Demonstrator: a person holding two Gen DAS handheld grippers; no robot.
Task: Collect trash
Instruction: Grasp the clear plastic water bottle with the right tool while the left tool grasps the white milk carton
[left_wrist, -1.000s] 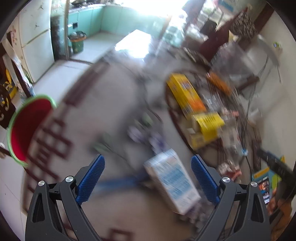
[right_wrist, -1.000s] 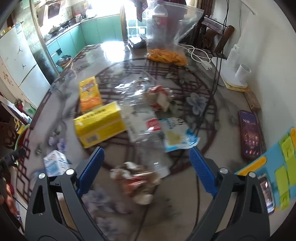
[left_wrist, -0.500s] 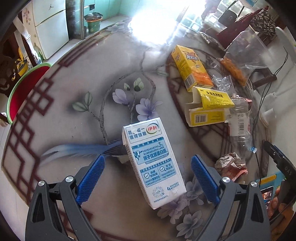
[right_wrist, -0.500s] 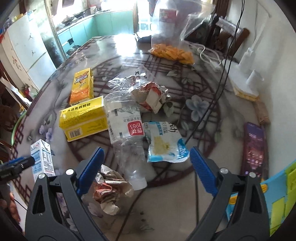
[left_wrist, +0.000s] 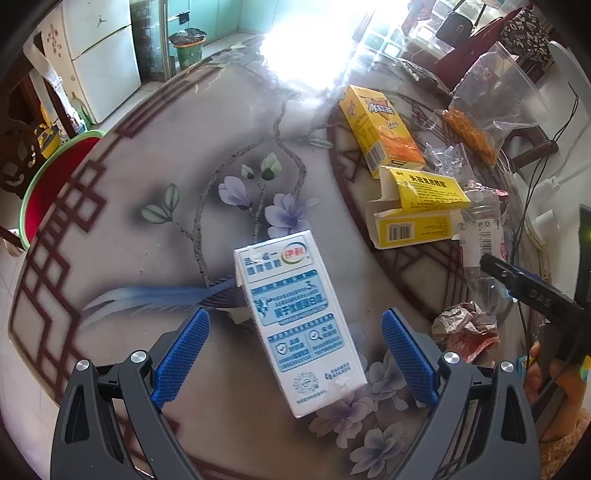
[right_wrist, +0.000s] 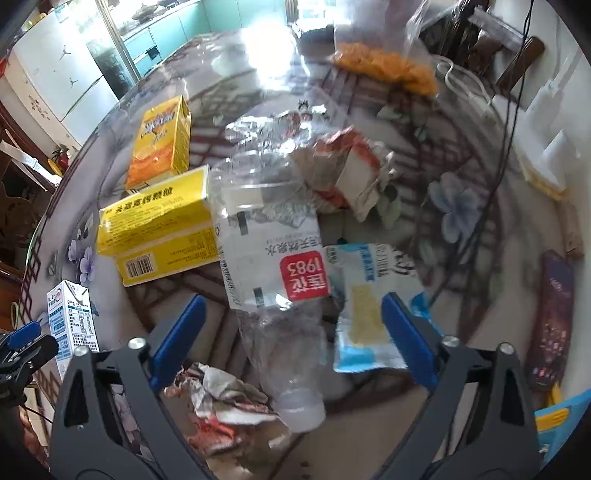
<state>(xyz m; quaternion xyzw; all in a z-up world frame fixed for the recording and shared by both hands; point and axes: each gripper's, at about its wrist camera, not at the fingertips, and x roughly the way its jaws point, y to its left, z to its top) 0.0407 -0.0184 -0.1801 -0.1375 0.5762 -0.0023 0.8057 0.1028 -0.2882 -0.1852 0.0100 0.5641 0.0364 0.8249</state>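
Standing upright on the glass-topped surface (left_wrist: 155, 177), the white-and-blue milk carton (left_wrist: 299, 321) sits directly ahead of the left gripper (left_wrist: 295, 354), inside the span of its two blue fingers (left_wrist: 181, 350). These fingers are spread wide, one on each side of the carton, with clear space showing between each pad and the carton wall; nothing is gripped. In the left wrist view the carton's long axis runs vertical off the surface and appears tilted only by the lens. Its broad printed face turns toward the camera, so the narrower sides face the pads.

The left gripper is plainly the nearer one to this carton. In the right wrist view the same carton (right_wrist: 70, 321) stands at the far left edge, well apart from the right gripper (right_wrist: 291, 332).

The right gripper has its fingers (right_wrist: 406, 332) equally wide apart and holding nothing. It hangs over a crushed clear plastic bottle (right_wrist: 273, 266) lying flat, long axis running away from the camera, cap end nearest. A blue-and-white wrapper (right_wrist: 369, 314) lies just beside the bottle on the right, crumpled paper (right_wrist: 221, 402) below left, and a yellow box (right_wrist: 159, 229) touches its left side.

Judgement: the carton is bracketed and the next move calls for little more than closing the left fingers squarely on its sides. Risk: a tall empty carton may tip if one pad arrives first.
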